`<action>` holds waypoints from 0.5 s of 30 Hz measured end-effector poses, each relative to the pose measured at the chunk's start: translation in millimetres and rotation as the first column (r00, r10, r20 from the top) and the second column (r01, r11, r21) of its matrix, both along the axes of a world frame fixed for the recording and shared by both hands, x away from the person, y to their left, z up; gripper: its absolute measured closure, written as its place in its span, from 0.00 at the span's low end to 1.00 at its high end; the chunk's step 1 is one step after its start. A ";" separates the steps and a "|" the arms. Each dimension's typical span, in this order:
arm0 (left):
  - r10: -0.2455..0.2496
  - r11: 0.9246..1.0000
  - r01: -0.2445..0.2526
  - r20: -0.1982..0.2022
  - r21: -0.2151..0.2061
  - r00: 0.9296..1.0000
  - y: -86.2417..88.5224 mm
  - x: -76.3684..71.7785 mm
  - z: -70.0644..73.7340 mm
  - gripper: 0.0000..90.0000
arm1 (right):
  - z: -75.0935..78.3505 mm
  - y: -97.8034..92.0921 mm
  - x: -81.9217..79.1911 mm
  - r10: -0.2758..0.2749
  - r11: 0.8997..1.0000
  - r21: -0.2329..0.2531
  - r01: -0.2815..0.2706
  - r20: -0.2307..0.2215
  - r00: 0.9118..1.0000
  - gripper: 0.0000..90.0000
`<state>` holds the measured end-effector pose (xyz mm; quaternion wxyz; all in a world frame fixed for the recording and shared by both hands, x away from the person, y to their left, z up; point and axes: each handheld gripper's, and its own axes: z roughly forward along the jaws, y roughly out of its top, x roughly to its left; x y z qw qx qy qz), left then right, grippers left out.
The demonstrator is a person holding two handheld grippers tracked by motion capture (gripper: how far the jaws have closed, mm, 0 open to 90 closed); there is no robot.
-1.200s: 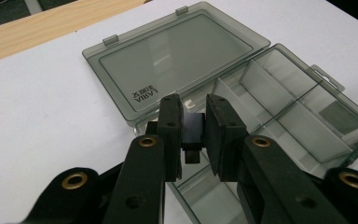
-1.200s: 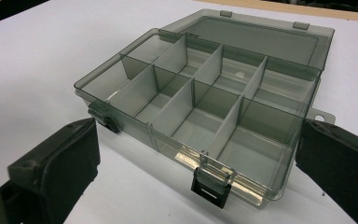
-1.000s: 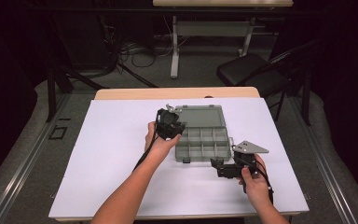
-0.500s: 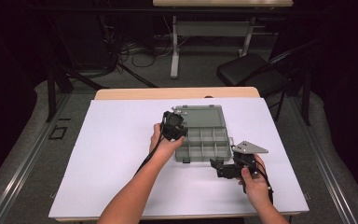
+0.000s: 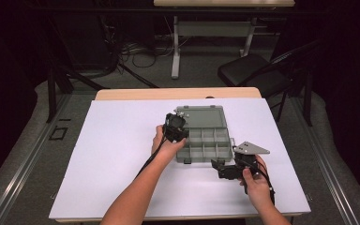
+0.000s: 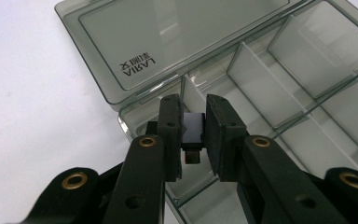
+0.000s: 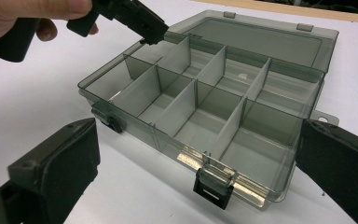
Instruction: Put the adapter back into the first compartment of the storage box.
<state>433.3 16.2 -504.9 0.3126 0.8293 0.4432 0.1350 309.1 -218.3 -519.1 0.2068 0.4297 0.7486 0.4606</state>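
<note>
Now my left gripper (image 6: 193,135) pinching a small black part (image 6: 193,133) over the organizer box's (image 5: 206,138) corner compartment beside its open lid (image 6: 177,37), my right gripper (image 7: 191,163) spread wide, near the box's front latch (image 7: 213,186), white table (image 5: 112,154).

Small black part (image 6: 193,133) mostly hidden between jaws, kind unclear

The box (image 5: 205,138) lies open, its lid (image 5: 200,116) flat behind it, so every compartment is reachable from above. Upright dividers (image 7: 186,106) wall them apart. White table (image 5: 117,154) left of the box lies bare.
</note>
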 end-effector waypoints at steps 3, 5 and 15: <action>-0.001 1.000 0.001 -0.005 0.003 1.000 -0.5 1.1 -2.1 0.85 | -0.3 0.1 0.1 -0.002 1.000 0.001 0.002 -0.003 1.000 0.00; -0.003 1.000 0.003 -0.013 0.004 1.000 -0.7 1.6 -3.6 0.85 | -0.3 0.1 0.1 0.000 1.000 0.001 0.000 -0.001 1.000 0.00; -0.001 1.000 0.001 -0.022 0.014 1.000 -1.3 2.3 -8.3 0.85 | -0.4 0.1 0.0 0.000 1.000 0.001 0.000 -0.001 1.000 0.00</action>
